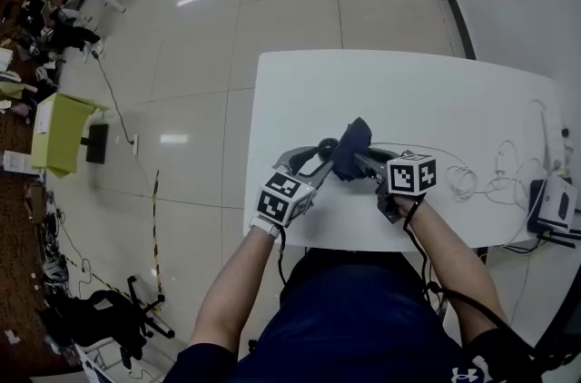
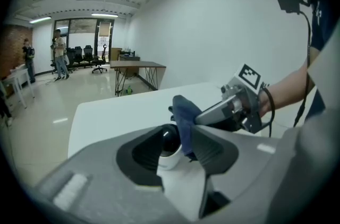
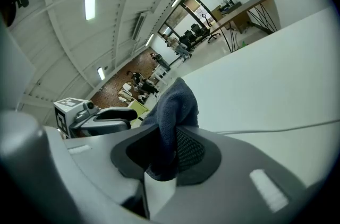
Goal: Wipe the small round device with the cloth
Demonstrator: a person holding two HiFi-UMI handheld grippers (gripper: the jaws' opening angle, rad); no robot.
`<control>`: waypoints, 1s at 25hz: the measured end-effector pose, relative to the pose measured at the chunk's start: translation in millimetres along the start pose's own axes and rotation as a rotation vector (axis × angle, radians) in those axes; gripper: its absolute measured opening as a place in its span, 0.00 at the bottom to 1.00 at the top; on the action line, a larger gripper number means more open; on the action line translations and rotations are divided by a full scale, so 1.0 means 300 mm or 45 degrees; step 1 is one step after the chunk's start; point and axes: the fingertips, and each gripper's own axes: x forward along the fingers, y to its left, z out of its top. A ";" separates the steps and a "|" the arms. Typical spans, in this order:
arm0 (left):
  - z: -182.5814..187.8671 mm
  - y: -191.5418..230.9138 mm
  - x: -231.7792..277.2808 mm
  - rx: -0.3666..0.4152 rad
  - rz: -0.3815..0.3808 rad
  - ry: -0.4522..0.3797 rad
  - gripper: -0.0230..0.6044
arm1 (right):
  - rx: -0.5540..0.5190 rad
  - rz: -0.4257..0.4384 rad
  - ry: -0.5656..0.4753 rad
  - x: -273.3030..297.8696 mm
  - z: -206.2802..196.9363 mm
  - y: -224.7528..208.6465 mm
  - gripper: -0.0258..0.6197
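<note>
We worked at the near edge of the table (image 1: 408, 91), where the left gripper (image 1: 320, 156) and right gripper (image 1: 361, 162) met nose to nose, so neither could push forward without striking the other. The cloth (image 1: 351, 143), pinched in the right jaws, lay against the device (image 1: 325, 145) clamped in the left jaws and filled the gap between them. Beyond them, open white tabletop ran to the far edge and to our left. On our right, loose cables (image 1: 463, 181) sprawled near the right gripper, and a box (image 1: 554, 204) at the table's right edge blocked a sweep that way.
</note>
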 end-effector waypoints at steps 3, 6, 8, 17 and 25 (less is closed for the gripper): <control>-0.027 0.025 0.028 0.067 0.063 0.057 0.30 | 0.018 -0.039 0.048 0.010 -0.052 -0.052 0.18; -0.031 0.031 0.043 0.108 0.100 0.087 0.30 | 0.013 -0.055 0.081 0.025 -0.084 -0.070 0.18; -0.034 0.030 0.049 0.110 0.113 0.095 0.30 | 0.021 -0.041 0.088 0.042 -0.097 -0.070 0.18; -0.021 0.016 0.049 0.159 0.127 0.102 0.29 | 0.047 -0.175 0.212 0.084 -0.189 -0.164 0.18; -0.033 0.020 0.078 0.148 0.124 0.076 0.29 | 0.025 -0.153 0.213 0.088 -0.180 -0.138 0.18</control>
